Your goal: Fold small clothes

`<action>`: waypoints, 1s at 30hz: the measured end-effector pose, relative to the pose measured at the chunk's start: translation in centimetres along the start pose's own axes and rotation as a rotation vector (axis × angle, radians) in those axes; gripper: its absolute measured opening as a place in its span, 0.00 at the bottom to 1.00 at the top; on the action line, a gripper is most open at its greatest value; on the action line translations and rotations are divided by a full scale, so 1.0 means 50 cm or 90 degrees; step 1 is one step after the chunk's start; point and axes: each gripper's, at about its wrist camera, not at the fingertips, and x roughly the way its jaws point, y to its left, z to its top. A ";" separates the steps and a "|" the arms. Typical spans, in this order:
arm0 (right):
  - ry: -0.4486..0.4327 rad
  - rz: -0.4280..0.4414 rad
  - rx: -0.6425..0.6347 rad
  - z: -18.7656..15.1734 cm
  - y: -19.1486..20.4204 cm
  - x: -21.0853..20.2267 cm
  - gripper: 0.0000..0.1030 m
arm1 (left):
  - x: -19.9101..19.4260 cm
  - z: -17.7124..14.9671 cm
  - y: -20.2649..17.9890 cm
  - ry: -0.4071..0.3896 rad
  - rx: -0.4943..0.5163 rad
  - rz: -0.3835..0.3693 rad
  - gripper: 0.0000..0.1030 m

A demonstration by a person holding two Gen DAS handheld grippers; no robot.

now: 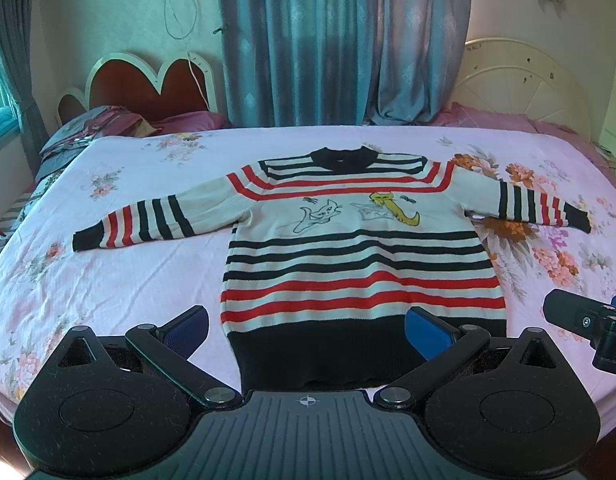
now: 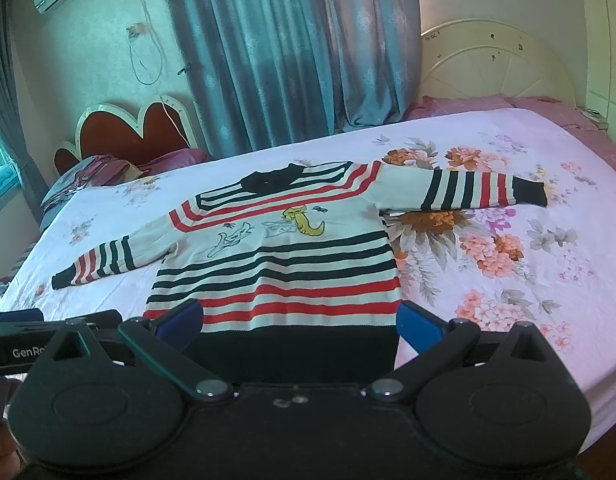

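Small white knitted sweater [image 1: 359,264] with black and red stripes is lying flat, sleeves outspread, on the pink floral bedsheet [image 1: 108,272]; left gripper [image 1: 308,330] and right gripper [image 2: 300,318] are hovering at its black hem, fingers spread wide, gripping nothing.

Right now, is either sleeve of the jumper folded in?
No, both sleeves of the jumper lie stretched out sideways on the bed.

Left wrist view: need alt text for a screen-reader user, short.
A small striped sweater lies flat and unfolded on a floral bedsheet, sleeves spread, hem nearest the camera. The left tongs are open just above the hem, holding nothing; the right tongs show at the right edge.
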 end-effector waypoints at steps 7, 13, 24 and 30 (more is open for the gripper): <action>0.001 -0.003 0.000 0.003 -0.003 0.003 0.99 | 0.002 0.002 -0.003 0.001 0.001 0.000 1.00; 0.001 -0.001 0.000 0.003 -0.004 0.005 0.99 | 0.010 0.006 -0.010 0.003 0.002 0.002 1.00; 0.003 -0.003 0.001 0.008 -0.008 0.012 0.99 | 0.039 0.017 -0.012 0.014 0.002 0.003 1.00; 0.010 -0.011 0.004 0.013 -0.018 0.029 0.99 | 0.061 0.028 -0.010 0.023 0.000 0.006 1.00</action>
